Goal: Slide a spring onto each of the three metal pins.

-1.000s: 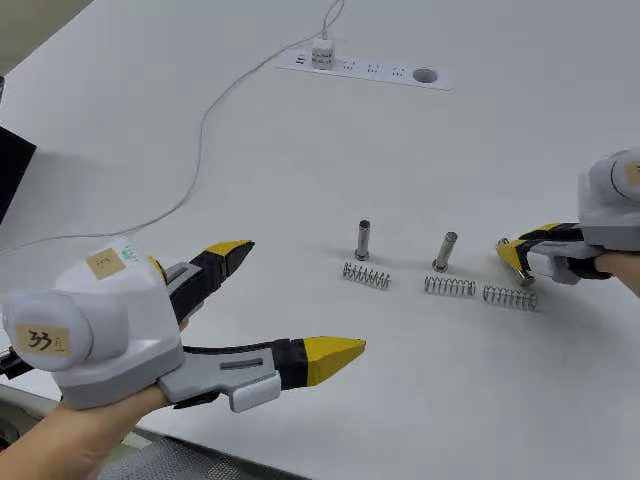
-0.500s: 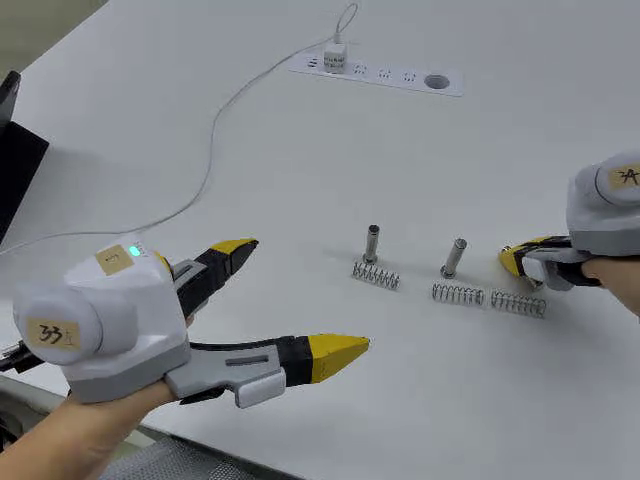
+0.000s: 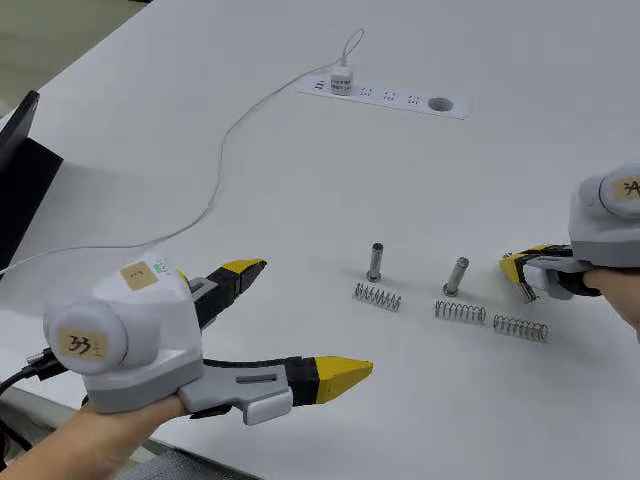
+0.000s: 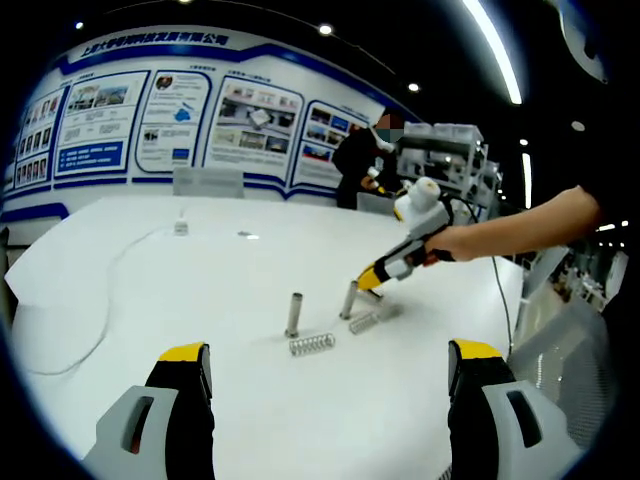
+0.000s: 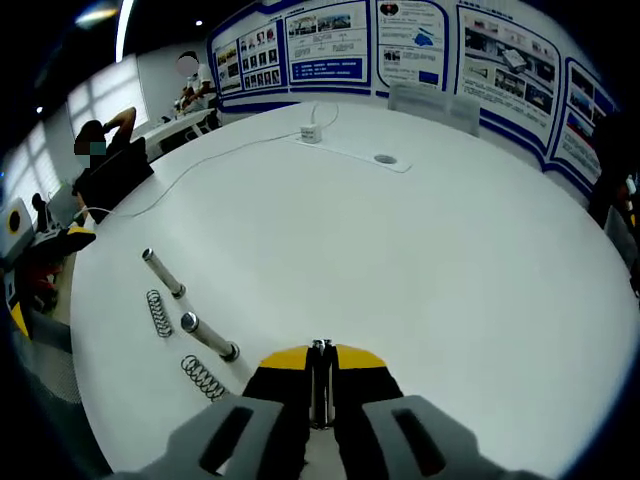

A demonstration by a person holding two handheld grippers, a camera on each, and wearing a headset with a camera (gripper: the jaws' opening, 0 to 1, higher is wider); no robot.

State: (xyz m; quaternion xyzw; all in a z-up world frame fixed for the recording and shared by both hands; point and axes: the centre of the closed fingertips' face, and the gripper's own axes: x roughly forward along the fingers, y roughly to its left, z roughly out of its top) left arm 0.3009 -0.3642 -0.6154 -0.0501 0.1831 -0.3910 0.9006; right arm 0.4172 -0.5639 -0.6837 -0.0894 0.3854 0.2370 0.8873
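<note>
Two metal pins (image 3: 376, 262) (image 3: 456, 276) stand on the white table (image 3: 300, 190). Three springs (image 3: 377, 296) (image 3: 460, 312) (image 3: 520, 327) lie flat just in front of them. My right gripper (image 3: 518, 268) is shut on the third pin (image 3: 526, 291), low over the table right of the second pin; in the right gripper view that pin (image 5: 320, 385) shows between the shut jaws. My left gripper (image 3: 300, 318) hovers open at the near left, holding nothing. In the left gripper view the open left gripper (image 4: 330, 360) faces a pin (image 4: 295, 314), a spring (image 4: 312, 344) and the right gripper (image 4: 385, 272).
A white power strip (image 3: 385, 95) with a plugged charger (image 3: 342, 80) lies at the far side, and its cable (image 3: 215, 190) runs left across the table. A dark screen (image 3: 20, 170) stands at the left edge. The table's near edge passes under my left hand.
The head camera has shifted, so the whole picture sits lower and further right. Both grippers hold nearly the same places; the right one stays shut on the pin.
</note>
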